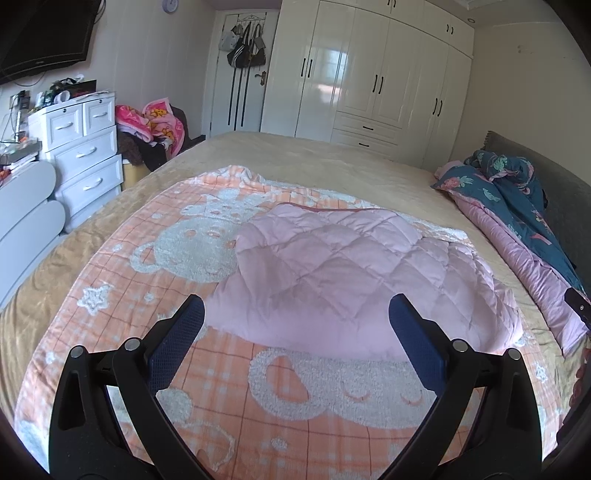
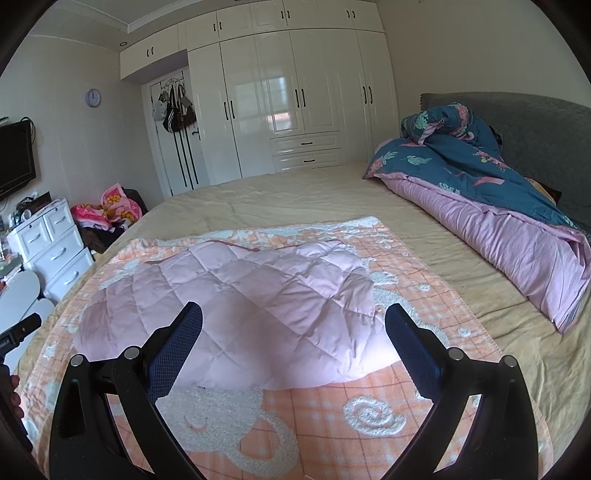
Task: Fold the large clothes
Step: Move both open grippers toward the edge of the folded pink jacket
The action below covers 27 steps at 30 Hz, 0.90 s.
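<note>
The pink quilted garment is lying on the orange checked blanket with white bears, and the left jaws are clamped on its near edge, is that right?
Not quite. The pink quilted garment does lie on the orange checked blanket with white bears, but the left gripper is not clamped on it: the left wrist view shows its jaws spread wide, holding nothing.

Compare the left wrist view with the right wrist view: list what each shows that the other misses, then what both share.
Only the left wrist view shows the left gripper, open and empty, and the cluttered top of the white drawer chest.

Only the right wrist view shows the right gripper, also open and empty, and the full grey headboard.

Both share the pink quilted garment lying on the orange bear blanket, the blue floral duvet, the white wardrobe and the wall clock.
</note>
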Tool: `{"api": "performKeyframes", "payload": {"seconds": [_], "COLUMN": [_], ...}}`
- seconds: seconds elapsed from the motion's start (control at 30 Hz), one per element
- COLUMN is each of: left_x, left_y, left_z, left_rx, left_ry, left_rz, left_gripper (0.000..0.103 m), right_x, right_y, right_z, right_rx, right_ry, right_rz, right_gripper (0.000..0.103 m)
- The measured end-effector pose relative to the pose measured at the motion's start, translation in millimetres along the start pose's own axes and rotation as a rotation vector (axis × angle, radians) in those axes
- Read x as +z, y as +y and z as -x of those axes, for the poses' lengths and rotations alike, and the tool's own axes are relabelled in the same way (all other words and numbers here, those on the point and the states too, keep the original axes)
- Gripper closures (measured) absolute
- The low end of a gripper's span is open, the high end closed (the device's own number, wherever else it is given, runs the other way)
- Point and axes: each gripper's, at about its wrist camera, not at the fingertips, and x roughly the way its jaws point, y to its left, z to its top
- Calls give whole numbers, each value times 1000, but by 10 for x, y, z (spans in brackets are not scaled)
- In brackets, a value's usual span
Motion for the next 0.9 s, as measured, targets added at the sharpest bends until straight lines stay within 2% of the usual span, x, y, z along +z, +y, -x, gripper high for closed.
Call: {"api": "performKeyframes", "payload": {"seconds": [0.3, 0.6, 0.8, 0.9], "left_x": [-214, -495, -650, -728], "left_y": [26, -46, -127, -141], "left_z": [23, 23, -123, -244], "left_rx": [4, -4, 3, 24], "left_ry": [45, 95, 152, 186], "left_rz": [2, -17, -45, -60], "left_gripper": [9, 9, 9, 9], "right_x": [-159, -404, -605, -651], "right_y": [32, 114, 86, 40], "right_z": [49, -4, -52, -118], "right_rx": [8, -35, -39, -72], "right_ry": [22, 60, 93, 94], "right_rz": [-12, 19, -23, -39], "right_gripper": [4, 4, 4, 4]}}
